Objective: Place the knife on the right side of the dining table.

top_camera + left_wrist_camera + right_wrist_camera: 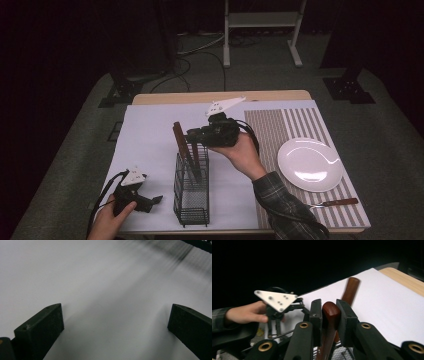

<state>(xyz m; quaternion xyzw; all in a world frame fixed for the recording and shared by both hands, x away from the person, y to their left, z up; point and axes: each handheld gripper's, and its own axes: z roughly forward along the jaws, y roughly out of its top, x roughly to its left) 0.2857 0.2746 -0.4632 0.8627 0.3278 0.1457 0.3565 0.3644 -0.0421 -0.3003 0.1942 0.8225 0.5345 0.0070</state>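
Note:
A black wire basket [191, 195] stands near the front of the white mat [150, 135], with two wooden-handled utensils upright in it. My right gripper [193, 135] [329, 306] is above the basket, shut on the shorter brown handle [196, 157] [329, 315]. The taller handle [178, 136] [351, 288] leans free beside it. My left gripper [156, 200] [116, 322] rests low over the mat at the front left of the basket, jaws wide open with nothing between them. In the right gripper view it sits farther off, its grey plate [276, 299] facing up.
A white plate [310, 164] lies on the striped placemat [272, 127] at the right. A wooden-handled knife [336, 202] lies near that mat's front edge. The basket's rim [200, 243] edges the left gripper view's top right corner. Dark floor surrounds the table.

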